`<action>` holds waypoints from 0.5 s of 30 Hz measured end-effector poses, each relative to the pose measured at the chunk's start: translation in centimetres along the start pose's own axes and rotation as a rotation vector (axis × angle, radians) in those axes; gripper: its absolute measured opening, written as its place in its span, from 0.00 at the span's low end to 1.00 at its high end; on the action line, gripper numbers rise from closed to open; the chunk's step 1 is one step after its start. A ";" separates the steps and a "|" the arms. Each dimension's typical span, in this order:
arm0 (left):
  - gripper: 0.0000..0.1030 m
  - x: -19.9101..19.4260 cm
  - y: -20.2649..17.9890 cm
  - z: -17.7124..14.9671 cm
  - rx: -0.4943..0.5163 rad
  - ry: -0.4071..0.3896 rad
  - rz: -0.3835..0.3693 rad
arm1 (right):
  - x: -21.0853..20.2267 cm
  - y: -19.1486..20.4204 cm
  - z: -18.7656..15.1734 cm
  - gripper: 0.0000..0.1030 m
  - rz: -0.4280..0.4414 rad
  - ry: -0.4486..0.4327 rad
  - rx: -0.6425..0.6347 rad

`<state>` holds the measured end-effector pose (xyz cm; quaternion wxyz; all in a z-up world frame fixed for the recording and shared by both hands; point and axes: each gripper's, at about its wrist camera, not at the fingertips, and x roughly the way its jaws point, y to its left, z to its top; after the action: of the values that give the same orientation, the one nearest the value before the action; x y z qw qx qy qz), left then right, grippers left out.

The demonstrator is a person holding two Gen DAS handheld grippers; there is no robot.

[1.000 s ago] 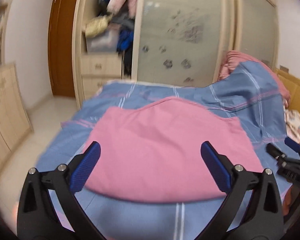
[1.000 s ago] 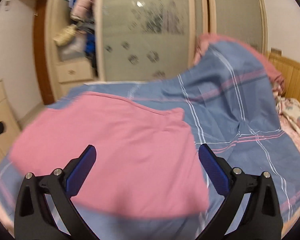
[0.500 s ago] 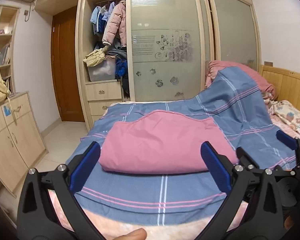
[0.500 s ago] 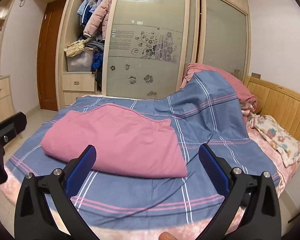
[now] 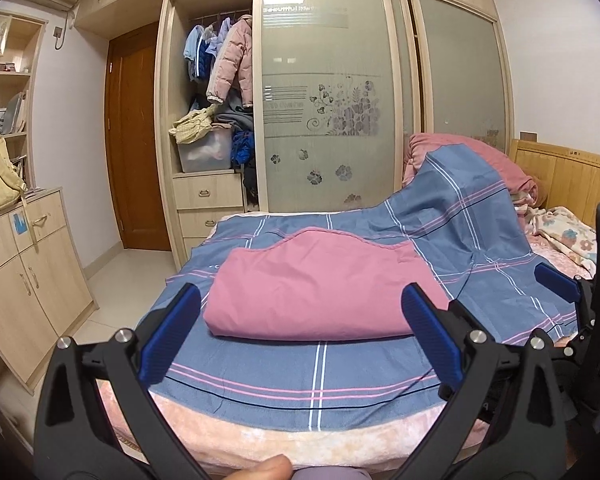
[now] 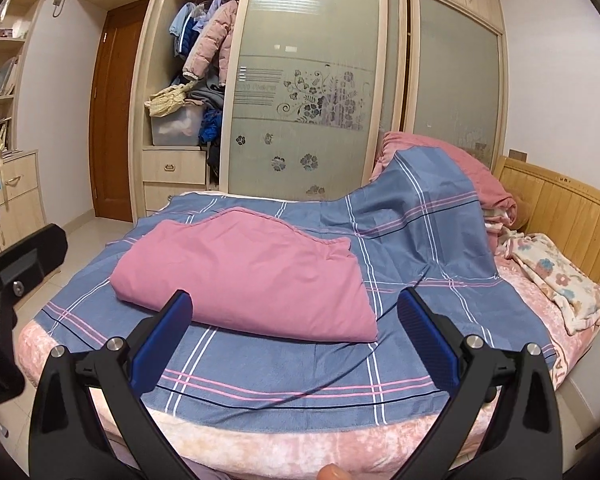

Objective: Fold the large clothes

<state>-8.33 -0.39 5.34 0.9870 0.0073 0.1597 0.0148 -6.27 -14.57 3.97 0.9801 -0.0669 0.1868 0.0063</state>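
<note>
Pink cloth, folded into a thick flat bundle, is what the left wrist view looks at: the pink garment (image 5: pixel 320 292) lies on the blue plaid sheet (image 5: pixel 320 376) near the foot edge of the bed (image 5: pixel 300 436), its rounded fold turned toward that edge. I take it to be the large piece of clothing; laid square like this, it looks to me folded and left to rest. The left gripper (image 5: pixel 300 336) hangs short of the foot edge, jaws spread wide and grasping nothing, the bundle only framed between its blue pads (image 5: pixel 172 336). At the right of this view, part of the other tool shows beside it.

From the right wrist view, the same pink garment (image 6: pixel 244 276) sits toward the left side of the bed (image 6: pixel 284 440), its far edge wavy, well apart from the wooden headboard (image 6: pixel 556 216). The plaid sheet (image 6: pixel 284 372) rises over a heap of bedding near the headboard, which leaves the foot end flat for folding. The right gripper (image 6: pixel 296 340) is likewise released and empty, held back from the cloth. Both tools being clear of it suggests the fold is finished, or that another fold has yet to begin.
</note>
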 end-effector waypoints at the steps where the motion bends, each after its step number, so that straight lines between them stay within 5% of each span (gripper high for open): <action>1: 0.98 0.0 0.0 0.0 0.000 -0.001 -0.003 | -0.3 0.1 0.0 0.99 -0.003 -0.005 -0.004; 15: 0.98 -0.2 -0.4 0.2 0.014 0.009 -0.020 | -1.6 0.1 -0.1 0.99 -0.002 -0.022 0.003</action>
<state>-8.48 -0.84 5.57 0.9863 0.0125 0.1645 0.0036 -7.77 -14.50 4.44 0.9823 -0.0653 0.1757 0.0060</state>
